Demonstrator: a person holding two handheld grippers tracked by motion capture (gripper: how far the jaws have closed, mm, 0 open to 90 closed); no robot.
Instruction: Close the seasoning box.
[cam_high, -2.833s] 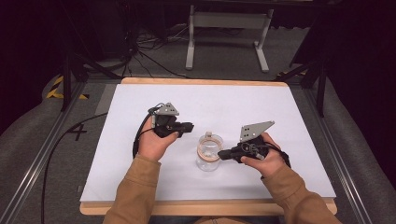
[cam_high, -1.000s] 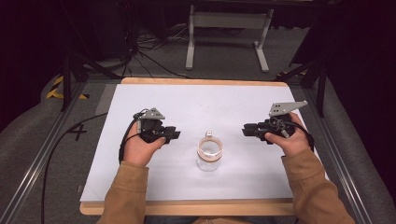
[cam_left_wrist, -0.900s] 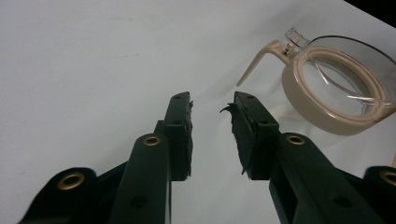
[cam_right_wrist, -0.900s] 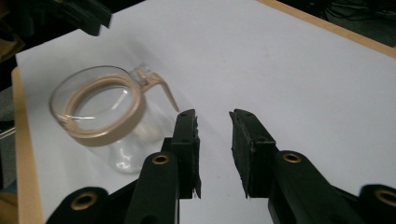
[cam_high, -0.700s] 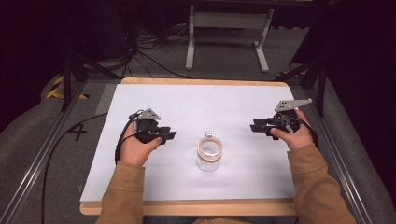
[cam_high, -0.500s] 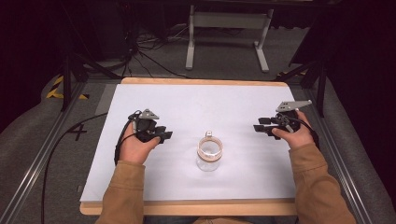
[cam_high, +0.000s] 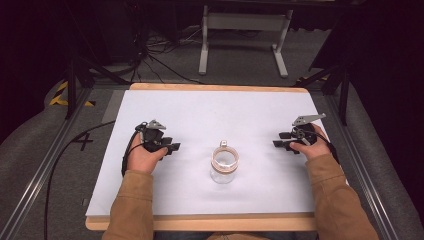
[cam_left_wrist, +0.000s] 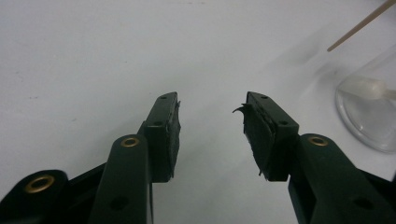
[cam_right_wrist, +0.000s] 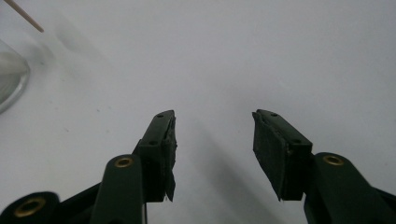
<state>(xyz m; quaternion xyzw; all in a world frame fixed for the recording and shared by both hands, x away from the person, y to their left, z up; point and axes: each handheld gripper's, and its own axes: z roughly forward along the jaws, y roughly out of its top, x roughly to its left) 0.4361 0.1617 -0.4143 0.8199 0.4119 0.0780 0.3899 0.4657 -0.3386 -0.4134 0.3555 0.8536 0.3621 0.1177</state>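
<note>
High view: "4" (cam_high: 83, 141) marked left of table (cam_high: 200, 110).

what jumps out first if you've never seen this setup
A clear glass jar stands alone near the middle of the white table, with a thin wooden stick rising from it. On either side a hand rests on the table with a black gripper, the left gripper and the right gripper, both pointing inward at the jar, jaws open and empty.

A clear glossy glass jar (cam_high: 224, 167) with a pale wooden rim stands on a matt white table (cam_high: 200, 115) edged in wood, between matt black grippers.
</note>
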